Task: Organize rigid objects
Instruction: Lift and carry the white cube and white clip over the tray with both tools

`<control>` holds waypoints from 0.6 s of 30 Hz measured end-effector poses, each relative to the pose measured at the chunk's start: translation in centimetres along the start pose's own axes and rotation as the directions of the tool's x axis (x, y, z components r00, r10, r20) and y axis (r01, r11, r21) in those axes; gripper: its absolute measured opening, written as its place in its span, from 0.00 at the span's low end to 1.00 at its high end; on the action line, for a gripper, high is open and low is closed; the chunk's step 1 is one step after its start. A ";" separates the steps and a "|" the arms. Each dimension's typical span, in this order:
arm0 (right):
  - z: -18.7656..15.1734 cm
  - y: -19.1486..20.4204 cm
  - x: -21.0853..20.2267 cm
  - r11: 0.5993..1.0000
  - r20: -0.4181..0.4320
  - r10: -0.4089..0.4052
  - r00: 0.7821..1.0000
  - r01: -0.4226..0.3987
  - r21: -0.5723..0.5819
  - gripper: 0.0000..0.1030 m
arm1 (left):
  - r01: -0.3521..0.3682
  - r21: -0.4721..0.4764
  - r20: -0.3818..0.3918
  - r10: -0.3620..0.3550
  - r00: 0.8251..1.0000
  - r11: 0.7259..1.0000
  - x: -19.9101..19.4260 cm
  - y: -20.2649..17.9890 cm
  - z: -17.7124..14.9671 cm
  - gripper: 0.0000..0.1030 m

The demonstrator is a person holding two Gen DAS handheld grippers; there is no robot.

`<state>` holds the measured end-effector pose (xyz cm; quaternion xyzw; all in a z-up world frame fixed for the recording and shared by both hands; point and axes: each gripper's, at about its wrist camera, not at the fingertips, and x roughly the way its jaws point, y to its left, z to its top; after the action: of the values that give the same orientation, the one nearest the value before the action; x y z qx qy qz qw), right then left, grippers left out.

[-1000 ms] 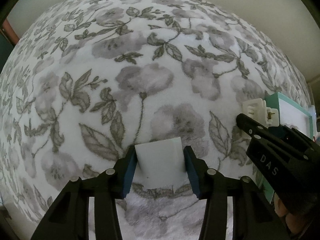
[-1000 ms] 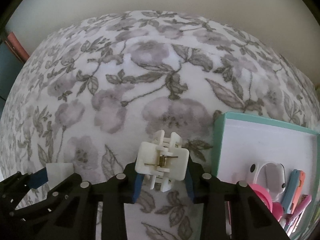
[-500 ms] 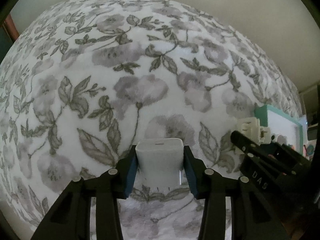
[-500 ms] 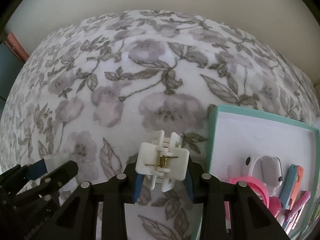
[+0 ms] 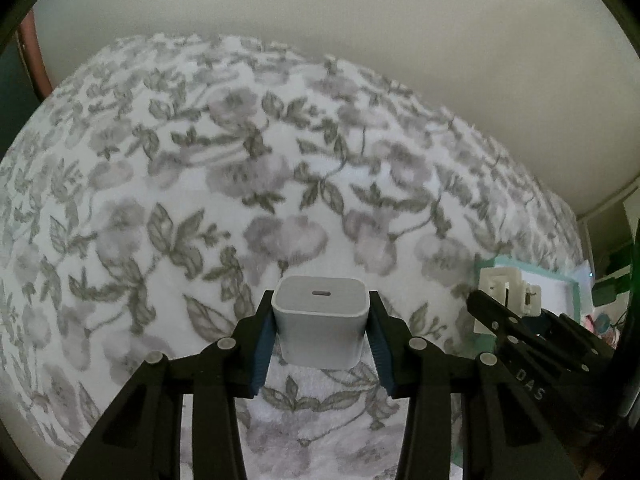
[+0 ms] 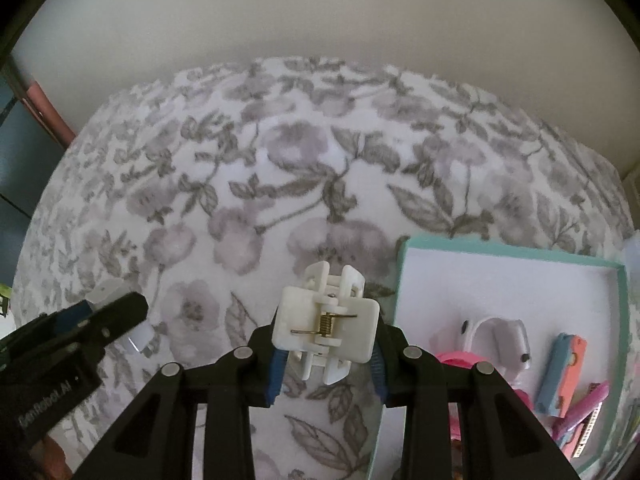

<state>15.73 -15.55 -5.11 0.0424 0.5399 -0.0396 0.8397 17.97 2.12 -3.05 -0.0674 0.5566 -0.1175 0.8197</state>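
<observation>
Left claw point(image 5: 320, 332): gripping the white charger block point(image 5: 320, 324), holding it above the floral blanket point(image 5: 200, 200), left of the teal tray point(image 6: 512, 256).
Right claw point(image 6: 326, 344): clamping the white hair clip point(image 6: 326, 328), hovering just left of the tray's near corner.
Tray contents: a pink ring point(image 6: 460, 360), a white gadget point(image 6: 504, 340) and coloured clips point(image 6: 564, 376) are lying partly cut off by the frame edge and the claw.
Surface underneath: blanket is covering it; cannot tell what it is.

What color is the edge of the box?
Teal rim on the box, clearest in the right wrist view.
</observation>
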 end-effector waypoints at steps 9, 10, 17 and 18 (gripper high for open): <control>-0.6 -2.1 -4.1 0.997 0.084 0.012 0.996 -0.018 0.073 0.35 | 0.009 0.032 0.060 -0.011 0.998 0.999 -1.9 -2.1 0.3 0.43; -1.0 -2.6 -4.3 0.996 0.086 0.016 0.996 -0.023 0.087 0.35 | 0.009 0.045 0.066 -0.012 0.998 0.999 -2.2 -2.6 0.3 0.43; -4.0 -6.7 -5.9 0.986 0.110 0.004 0.994 -0.022 0.166 0.35 | 0.028 0.106 0.091 -0.037 0.995 0.994 -3.5 -5.5 0.0 0.43; -4.3 -7.2 -6.0 0.985 0.113 0.001 0.994 -0.020 0.174 0.35 | 0.032 0.113 0.092 -0.043 0.995 0.993 -3.7 -5.9 0.0 0.43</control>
<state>8.49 -22.08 -1.61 0.1164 0.4858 -0.0847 0.8622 15.96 -2.57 1.66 -0.0375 0.5083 -0.1606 0.8453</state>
